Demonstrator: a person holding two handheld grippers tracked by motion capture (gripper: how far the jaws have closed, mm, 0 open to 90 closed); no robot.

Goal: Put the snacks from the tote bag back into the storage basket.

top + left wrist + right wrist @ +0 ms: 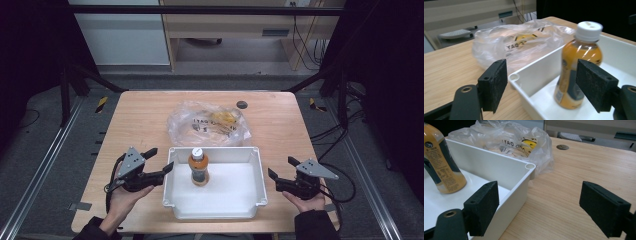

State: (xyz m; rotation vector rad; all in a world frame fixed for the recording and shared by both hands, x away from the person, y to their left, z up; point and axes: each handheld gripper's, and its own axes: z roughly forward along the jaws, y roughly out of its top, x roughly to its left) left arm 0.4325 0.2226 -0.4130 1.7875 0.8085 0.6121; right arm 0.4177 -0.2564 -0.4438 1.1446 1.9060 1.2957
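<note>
High view: wooden table (140, 120) seen whole, both hands at the near edge, floor rails and a desk behind; label print on the bottle too small to read here.
Left gripper view: bottle label and white cap up close; bag print visible but mirrored through the plastic.
Right gripper view: round dark hole (562, 147) in the tabletop, bin corner close up, bag print partly readable.
Left gripper (159, 160): jaws wide apart, holding nothing. In its own view (541, 85) the jaws straddle the bin's near-left corner, one outside over the table, one over the bin; contact with the rim cannot be told.
Left hand (125, 197): grips the tool from below, at the bin's left side.
Bin (260, 172): white plastic, rectangular, open top, at the table's near middle.
Bottle (198, 167): upright inside the bin, toward its far wall, amber drink, white cap, dark and yellow label.
Bag (182, 122): clear crumpled plastic with yellow and black print, just behind the bin, touching its far wall.
Right gripper (281, 167): jaws wide apart, empty, beside the bin's right wall, apart from it; in its own view (539, 210) one jaw sits in front of the bin wall, the other over bare wood.
Right hand (305, 200): under the tool, near the table's right edge.
</note>
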